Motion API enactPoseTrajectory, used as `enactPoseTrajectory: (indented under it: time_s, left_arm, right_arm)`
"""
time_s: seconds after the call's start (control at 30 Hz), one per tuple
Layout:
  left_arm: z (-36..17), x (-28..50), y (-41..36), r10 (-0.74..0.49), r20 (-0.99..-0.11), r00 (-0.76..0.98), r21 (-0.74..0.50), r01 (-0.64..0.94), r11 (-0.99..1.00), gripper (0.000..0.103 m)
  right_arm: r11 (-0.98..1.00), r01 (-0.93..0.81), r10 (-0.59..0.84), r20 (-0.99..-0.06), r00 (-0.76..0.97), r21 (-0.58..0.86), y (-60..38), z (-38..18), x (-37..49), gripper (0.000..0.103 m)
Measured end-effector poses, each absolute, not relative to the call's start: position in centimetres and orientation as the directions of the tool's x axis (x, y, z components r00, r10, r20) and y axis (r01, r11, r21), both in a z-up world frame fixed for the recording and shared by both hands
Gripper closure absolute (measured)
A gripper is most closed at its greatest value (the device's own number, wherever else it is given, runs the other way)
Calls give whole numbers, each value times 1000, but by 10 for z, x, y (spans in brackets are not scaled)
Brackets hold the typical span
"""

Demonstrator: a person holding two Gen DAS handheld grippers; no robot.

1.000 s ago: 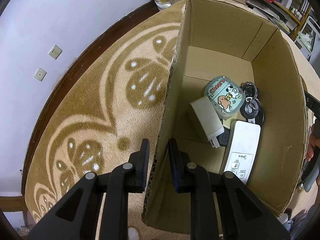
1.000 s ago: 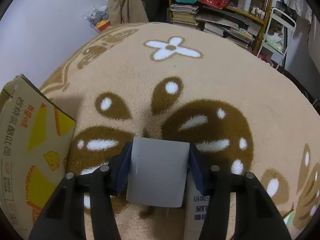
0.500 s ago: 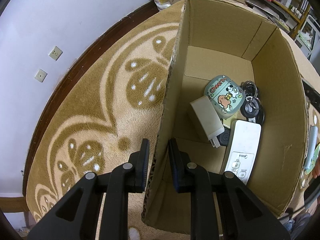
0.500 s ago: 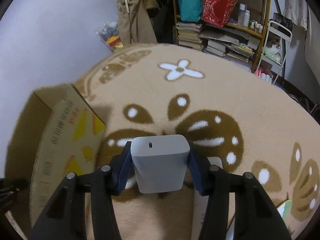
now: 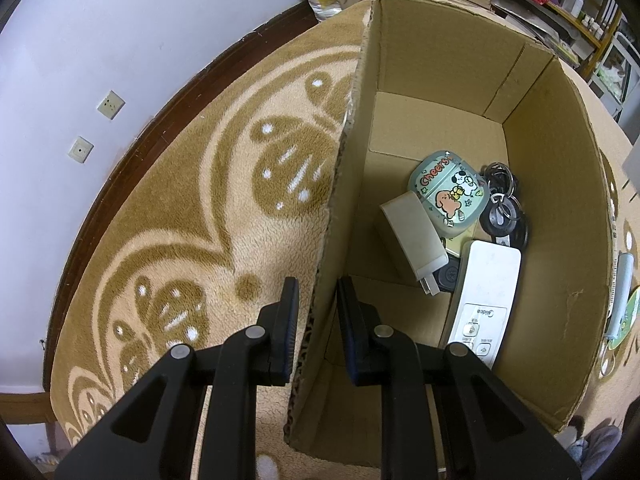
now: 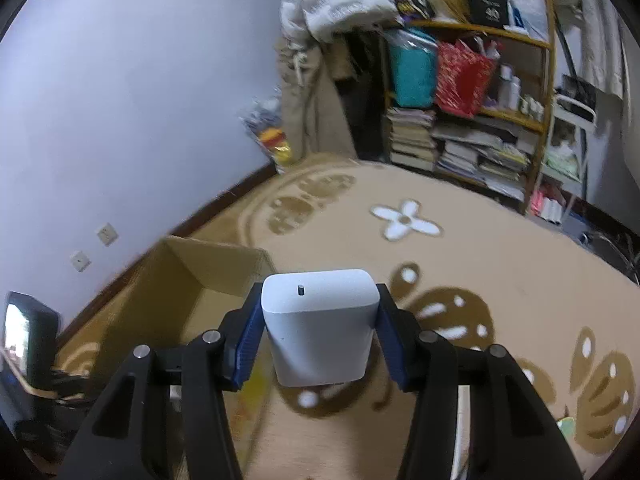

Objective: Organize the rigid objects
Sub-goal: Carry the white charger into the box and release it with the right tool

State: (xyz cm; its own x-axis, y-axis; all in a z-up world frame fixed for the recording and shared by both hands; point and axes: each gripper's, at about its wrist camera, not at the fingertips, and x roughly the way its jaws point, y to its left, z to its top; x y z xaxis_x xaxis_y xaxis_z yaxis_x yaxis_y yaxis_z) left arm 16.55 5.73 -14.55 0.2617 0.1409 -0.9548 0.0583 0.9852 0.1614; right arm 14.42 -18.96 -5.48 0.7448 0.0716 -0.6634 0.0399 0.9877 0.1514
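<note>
My left gripper point(image 5: 318, 312) is shut on the left wall of an open cardboard box point(image 5: 344, 208) that stands on the rug. Inside lie a white remote point(image 5: 482, 300), a cream charger block point(image 5: 412, 236), a green cartoon earbud case point(image 5: 448, 192) and a bunch of keys point(image 5: 502, 216). My right gripper point(image 6: 318, 332) is shut on a white rounded block point(image 6: 320, 332) and holds it in the air above the rug, to the right of the box point(image 6: 192, 280), which shows at the left of the right wrist view.
A beige and brown patterned rug point(image 6: 480, 280) covers the floor. A wall with sockets point(image 5: 108, 104) runs along the left. A shelf of books and bags point(image 6: 460, 112) stands at the back. A pale tube point(image 5: 620, 296) lies on the rug right of the box.
My right gripper has risen with the white block and turned left, so the box and wall now show. The left gripper has stayed on the box wall.
</note>
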Motion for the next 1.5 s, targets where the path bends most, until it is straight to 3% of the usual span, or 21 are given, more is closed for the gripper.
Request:
enactPoseTrajectory:
  time_s: [0.4,0.77,1.5]
  left_arm:
    - [-145,165,58,138,-955,261,158,57,986,84]
    - [-145,166,58,136,-956,261,156,57,986,84]
    - [-145,166,61,136,-955,263,156,57,986,84]
  right_arm:
    - [973,-132,220,-576,788,191,-137,-38,132,47]
    - [949,-217,315,-618,721,230,-103,-71,134,47]
    - [976,-166,215,-718,662,139,-92,-100,144,47]
